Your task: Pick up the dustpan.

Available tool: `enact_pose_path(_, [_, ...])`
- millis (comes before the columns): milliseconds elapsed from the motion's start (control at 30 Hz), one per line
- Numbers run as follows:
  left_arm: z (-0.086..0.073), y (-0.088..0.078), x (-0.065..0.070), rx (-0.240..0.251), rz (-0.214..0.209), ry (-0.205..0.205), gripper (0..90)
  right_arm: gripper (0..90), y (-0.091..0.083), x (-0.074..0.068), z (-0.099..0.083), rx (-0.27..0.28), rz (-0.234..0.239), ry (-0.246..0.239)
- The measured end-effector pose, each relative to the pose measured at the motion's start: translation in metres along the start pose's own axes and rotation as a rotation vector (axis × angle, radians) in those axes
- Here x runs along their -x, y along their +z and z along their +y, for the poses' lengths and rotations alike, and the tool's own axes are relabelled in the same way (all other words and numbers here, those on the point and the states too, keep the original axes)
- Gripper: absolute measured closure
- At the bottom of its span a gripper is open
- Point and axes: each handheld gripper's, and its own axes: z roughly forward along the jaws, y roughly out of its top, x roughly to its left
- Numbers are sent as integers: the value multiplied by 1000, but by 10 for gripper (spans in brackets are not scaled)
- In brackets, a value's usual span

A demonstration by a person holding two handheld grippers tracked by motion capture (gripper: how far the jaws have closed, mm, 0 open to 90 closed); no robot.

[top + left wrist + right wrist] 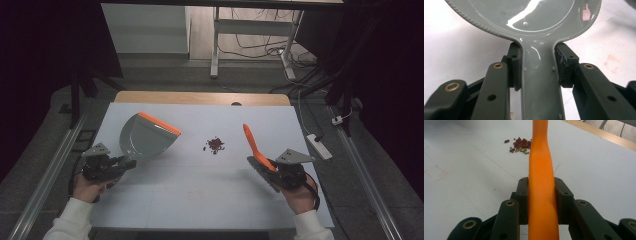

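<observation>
Both tools gripped, sweeping not begun. Your left gripper [121, 163] is clamped on the handle of the grey plastic dustpan with an orange lip [145, 138]; your right gripper [263, 165] is clamped on the orange plastic brush handle [253, 143]. The small pile of dark red beans [520, 145] lies ahead of the right jaws, left of the handle. Next, likely: set the lip down beside the pile, then sweep in.
</observation>
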Motion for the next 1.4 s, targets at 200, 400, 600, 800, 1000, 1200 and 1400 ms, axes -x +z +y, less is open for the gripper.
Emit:
enact_pose_path(200, [2,0,6,-4,-12,27,617,699,-1,1,0,5,5,-4])
enact_pose_path(400, [3,2,13,-23,-35,64,616,699,0,2,-1,2,1,4])
enact_pose_path(600, [5,2,19,-43,-56,93,616,699,1,0,-1,-1,6,-3])
enact_pose_path(800, [7,4,28,-69,-84,135,616,699,3,0,-1,-7,10,-3])
enact_pose_path(1000, [9,6,37,-99,-101,188,616,699,2,0,-1,-5,11,-6])
enact_pose_path(1200, [9,8,41,-132,-128,219,616,699,4,-1,-1,-10,12,-9])
enact_pose_path(1400, [7,14,45,-172,-144,235,616,699,5,-2,0,-11,18,-14])
